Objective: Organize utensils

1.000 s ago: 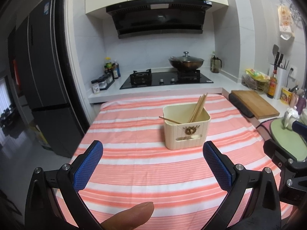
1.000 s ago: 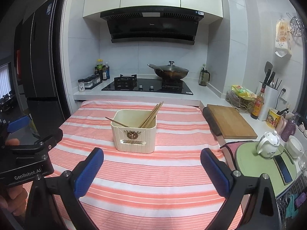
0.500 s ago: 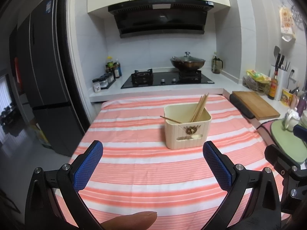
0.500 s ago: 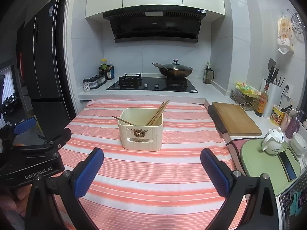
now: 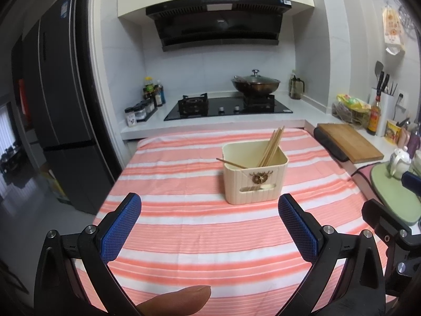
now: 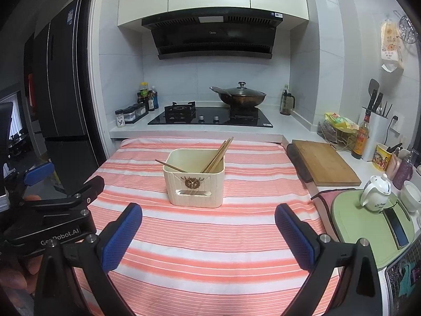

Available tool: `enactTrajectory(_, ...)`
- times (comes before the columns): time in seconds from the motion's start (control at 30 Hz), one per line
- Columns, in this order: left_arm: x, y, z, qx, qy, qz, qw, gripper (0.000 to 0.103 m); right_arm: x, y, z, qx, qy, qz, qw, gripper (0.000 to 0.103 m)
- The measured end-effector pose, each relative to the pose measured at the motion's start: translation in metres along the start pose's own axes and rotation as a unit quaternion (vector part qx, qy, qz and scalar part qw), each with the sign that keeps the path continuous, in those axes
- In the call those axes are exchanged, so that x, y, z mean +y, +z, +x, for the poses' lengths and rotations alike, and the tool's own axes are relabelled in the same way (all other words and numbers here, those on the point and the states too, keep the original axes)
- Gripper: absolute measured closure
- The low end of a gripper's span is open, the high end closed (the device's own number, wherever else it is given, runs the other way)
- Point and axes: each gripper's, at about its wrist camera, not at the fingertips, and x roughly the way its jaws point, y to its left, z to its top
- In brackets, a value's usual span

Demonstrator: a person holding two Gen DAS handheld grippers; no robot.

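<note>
A cream utensil holder (image 5: 254,173) (image 6: 194,177) stands upright on the pink striped tablecloth (image 5: 210,237). Several wooden chopsticks (image 5: 272,144) (image 6: 218,155) lean in it to the back right, and one chopstick (image 5: 231,163) (image 6: 171,167) lies across its left rim. My left gripper (image 5: 209,226) is open and empty, above the cloth in front of the holder. My right gripper (image 6: 208,230) is open and empty, in front of the holder too. The left gripper's body shows at the left of the right wrist view (image 6: 52,210).
A wooden cutting board (image 6: 325,162) lies right of the table. A white teapot (image 6: 375,193) sits on a green mat (image 6: 368,229). Behind the table is a stove (image 6: 210,117) with a wok (image 6: 240,96), and spice jars (image 6: 129,114) at the left. A fridge (image 5: 65,131) stands left.
Both grippers have drawn back and risen slightly, so the holder looks a little farther and more of the kitchen shows. Both stay open.
</note>
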Motion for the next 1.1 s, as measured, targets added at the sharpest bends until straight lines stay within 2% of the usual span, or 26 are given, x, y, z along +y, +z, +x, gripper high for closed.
enactTrajectory(1.1, -0.002, -0.003, 0.013, 0.014, -0.009, 0.005, 0.9998, 0.0, -0.005, 0.005, 0.018, 0.013, -0.022, -0.002, 1.0, 0.0)
